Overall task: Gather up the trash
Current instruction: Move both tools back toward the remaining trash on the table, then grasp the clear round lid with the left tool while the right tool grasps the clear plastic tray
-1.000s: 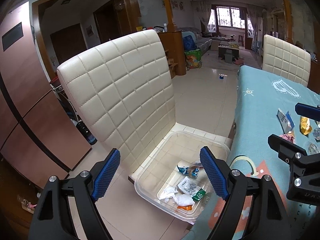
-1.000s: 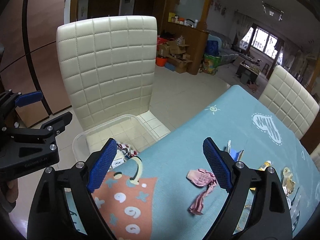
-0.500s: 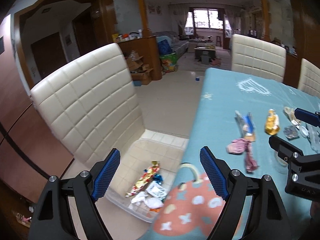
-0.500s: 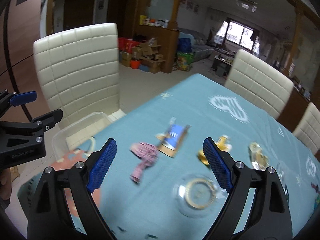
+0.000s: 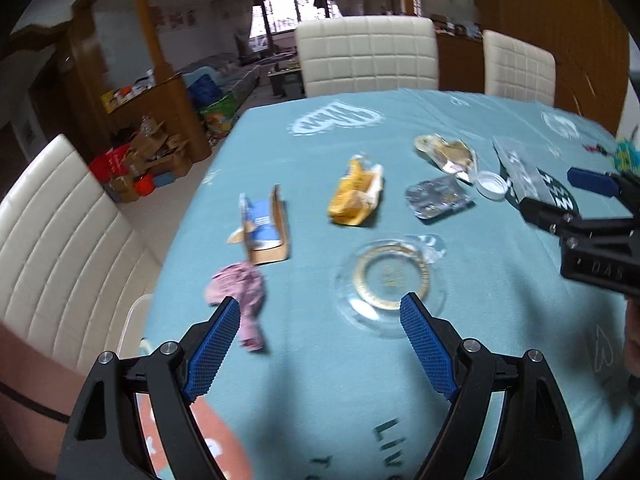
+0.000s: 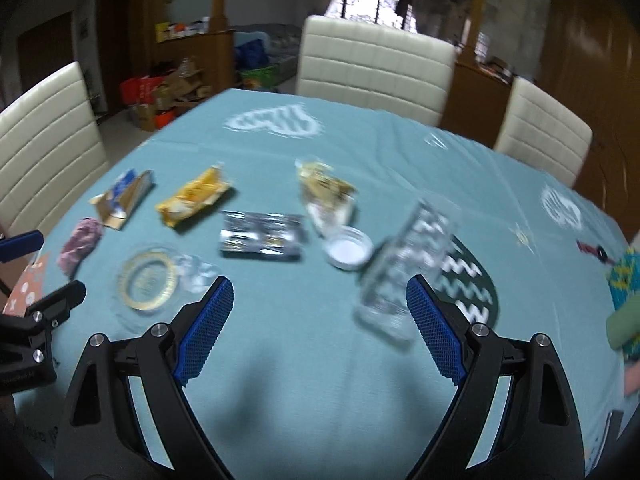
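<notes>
Trash lies scattered on the teal tablecloth (image 5: 500,300): a crumpled pink wrapper (image 5: 240,292), a torn blue and brown carton (image 5: 266,224), a yellow packet (image 5: 354,196), a silver foil pack (image 5: 438,198), a beige wrapper (image 5: 446,152), a white cap (image 5: 491,184) and a clear round lid (image 5: 390,280). My left gripper (image 5: 320,340) hangs open above the cloth, the pink wrapper just beyond its left finger and the clear lid beyond its right. My right gripper (image 6: 318,318) is open and empty, with a clear plastic tray (image 6: 408,264) at its right fingertip. The same foil pack (image 6: 262,234) and cap (image 6: 348,254) lie ahead of it.
Cream padded chairs (image 5: 368,56) stand around the table, one (image 5: 52,248) at the left with the rim of a clear bin (image 5: 132,320) on its seat. A green and yellow knitted item (image 6: 624,300) lies at the table's right edge. Boxes (image 5: 140,160) clutter the floor beyond.
Both grippers swung right, from the chair and bin over to the table's middle. The bin has nearly left view, and more trash has come into sight. Both stayed open.
</notes>
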